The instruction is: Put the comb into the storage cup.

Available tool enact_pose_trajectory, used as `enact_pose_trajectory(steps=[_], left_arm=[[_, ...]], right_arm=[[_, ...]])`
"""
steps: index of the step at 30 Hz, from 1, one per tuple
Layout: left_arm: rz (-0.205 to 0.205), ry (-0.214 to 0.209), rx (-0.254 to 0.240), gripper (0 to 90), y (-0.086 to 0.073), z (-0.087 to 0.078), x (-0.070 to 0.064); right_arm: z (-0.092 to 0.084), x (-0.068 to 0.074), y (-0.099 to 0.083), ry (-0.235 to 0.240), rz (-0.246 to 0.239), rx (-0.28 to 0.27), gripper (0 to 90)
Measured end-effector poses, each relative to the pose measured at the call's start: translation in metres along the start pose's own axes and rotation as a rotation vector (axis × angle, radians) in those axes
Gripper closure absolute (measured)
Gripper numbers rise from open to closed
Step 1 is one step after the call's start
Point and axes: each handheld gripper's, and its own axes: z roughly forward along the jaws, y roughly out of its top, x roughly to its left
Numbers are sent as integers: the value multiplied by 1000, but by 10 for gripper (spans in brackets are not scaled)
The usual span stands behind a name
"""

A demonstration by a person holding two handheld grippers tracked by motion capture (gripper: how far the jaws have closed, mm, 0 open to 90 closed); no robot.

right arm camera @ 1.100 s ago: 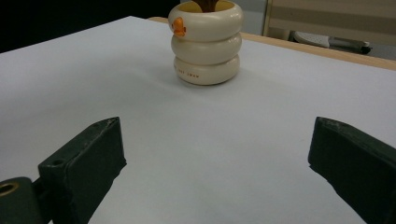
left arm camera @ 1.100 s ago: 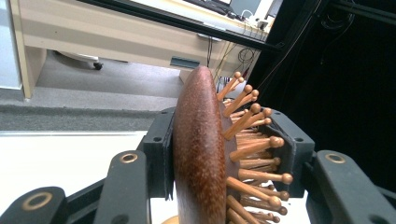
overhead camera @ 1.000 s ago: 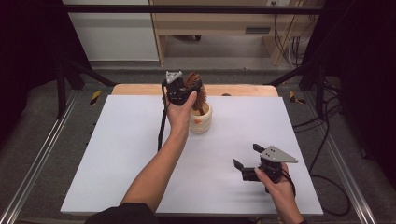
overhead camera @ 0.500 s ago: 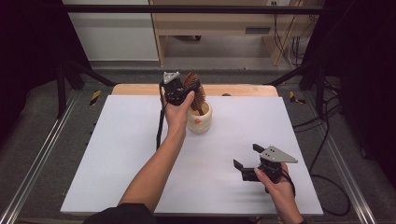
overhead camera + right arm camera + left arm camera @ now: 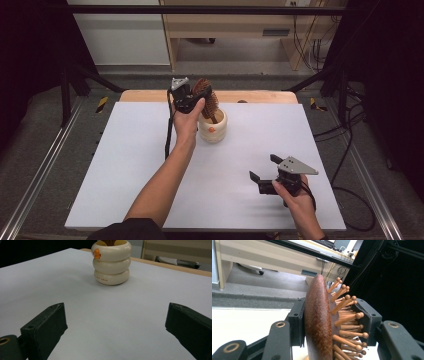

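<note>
Clamping a wooden peg-bristled hairbrush, left gripper.

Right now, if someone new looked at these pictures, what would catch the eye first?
Most striking is the brown wooden hairbrush with round-tipped pegs, clamped at its head by the left gripper near the table's far edge, its handle going down into the cream ringed holder. That holder, with a small orange mark, stands on the white table. Nearer the person, the right gripper hovers low with jaws wide apart, pointing toward the holder.
</note>
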Motion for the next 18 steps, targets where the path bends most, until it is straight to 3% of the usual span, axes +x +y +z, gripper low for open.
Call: enact_pose_trajectory(steps=[18], left_arm=[[-6, -2, -1, 476, -1, -2, 7]], right_arm=[[0, 0, 0, 0, -1, 0, 39]])
